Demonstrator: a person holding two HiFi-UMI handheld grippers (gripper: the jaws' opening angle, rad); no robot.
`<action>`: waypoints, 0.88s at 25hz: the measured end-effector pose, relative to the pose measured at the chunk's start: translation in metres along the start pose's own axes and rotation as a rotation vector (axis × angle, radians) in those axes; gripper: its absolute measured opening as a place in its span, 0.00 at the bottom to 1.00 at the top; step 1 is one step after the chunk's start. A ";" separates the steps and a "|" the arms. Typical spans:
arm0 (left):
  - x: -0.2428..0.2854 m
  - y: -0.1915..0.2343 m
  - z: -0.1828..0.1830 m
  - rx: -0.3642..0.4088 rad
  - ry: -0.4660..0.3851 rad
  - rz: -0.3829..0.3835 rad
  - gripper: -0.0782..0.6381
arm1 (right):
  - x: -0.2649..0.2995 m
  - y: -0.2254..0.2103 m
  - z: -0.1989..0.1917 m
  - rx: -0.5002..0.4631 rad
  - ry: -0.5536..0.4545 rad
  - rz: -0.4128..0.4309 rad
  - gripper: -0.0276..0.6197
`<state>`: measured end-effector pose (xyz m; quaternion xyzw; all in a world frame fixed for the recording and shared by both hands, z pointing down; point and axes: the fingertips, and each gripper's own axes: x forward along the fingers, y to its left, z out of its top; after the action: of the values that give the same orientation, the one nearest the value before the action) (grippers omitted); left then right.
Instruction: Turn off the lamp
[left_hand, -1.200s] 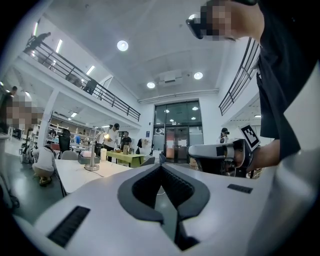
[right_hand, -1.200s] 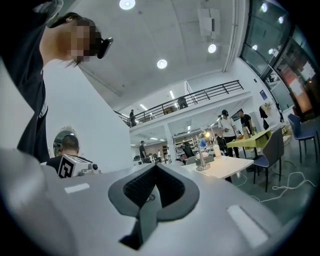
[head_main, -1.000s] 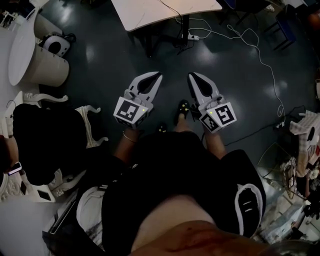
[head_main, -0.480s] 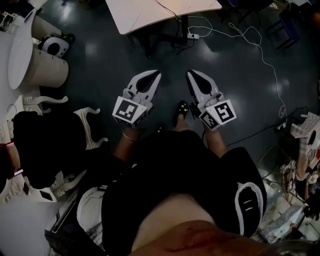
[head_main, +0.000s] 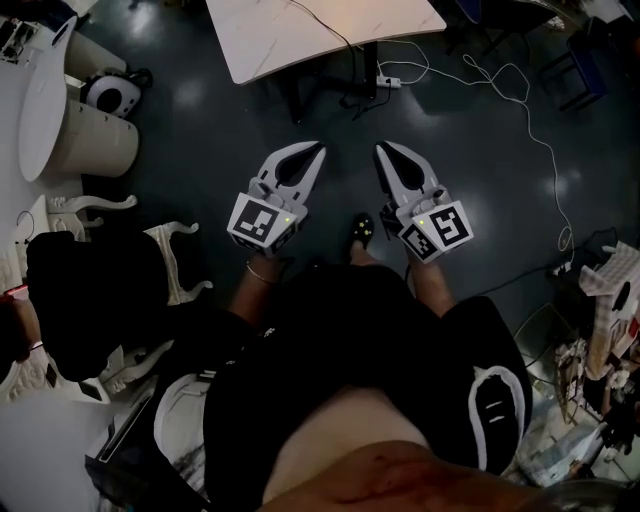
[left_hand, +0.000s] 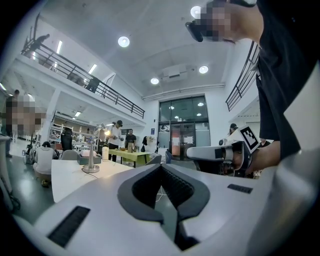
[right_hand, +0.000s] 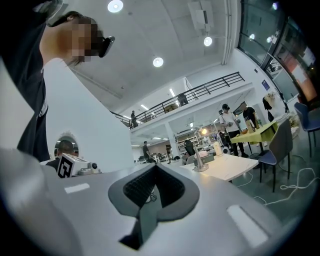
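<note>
The lamp (left_hand: 91, 159) stands on the white worktop (left_hand: 67, 176), well ahead of the left gripper (left_hand: 161, 166) and off to the left of its tips. In the right gripper view the same lamp sits ahead and to the right of the right gripper (right_hand: 155, 166), again well apart. Its slim post rises from a round base. A bright spot at the top suggests the head is lit, though it is too small and far to be sure. Since half a second ago the worktop's edge has slid further into the top of the head view, while both grippers stay side by side in nearly the same pose over the dark floor (head_main: 200, 110). Each gripper is closed, tips meeting with nothing between them. Each cube carries black-and-white square markers (head_main: 257, 220), patterns rather than readable words. A white cable (head_main: 520, 120) loops across the floor to the right of the right gripper, running from a power strip (head_main: 386, 72) below the worktop.
</note>
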<state>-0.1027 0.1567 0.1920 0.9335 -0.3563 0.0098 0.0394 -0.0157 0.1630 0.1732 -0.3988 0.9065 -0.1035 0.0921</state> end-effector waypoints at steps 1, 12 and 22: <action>0.004 0.001 0.000 0.000 0.001 0.001 0.12 | 0.001 -0.004 0.001 0.002 -0.001 0.001 0.04; 0.047 0.009 -0.002 -0.003 0.021 0.012 0.12 | 0.009 -0.049 0.007 0.017 0.006 0.007 0.04; 0.066 0.021 0.007 0.012 0.014 0.086 0.12 | 0.025 -0.071 0.018 0.027 -0.011 0.075 0.04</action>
<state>-0.0679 0.0968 0.1898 0.9174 -0.3959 0.0201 0.0360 0.0221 0.0957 0.1728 -0.3640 0.9188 -0.1099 0.1061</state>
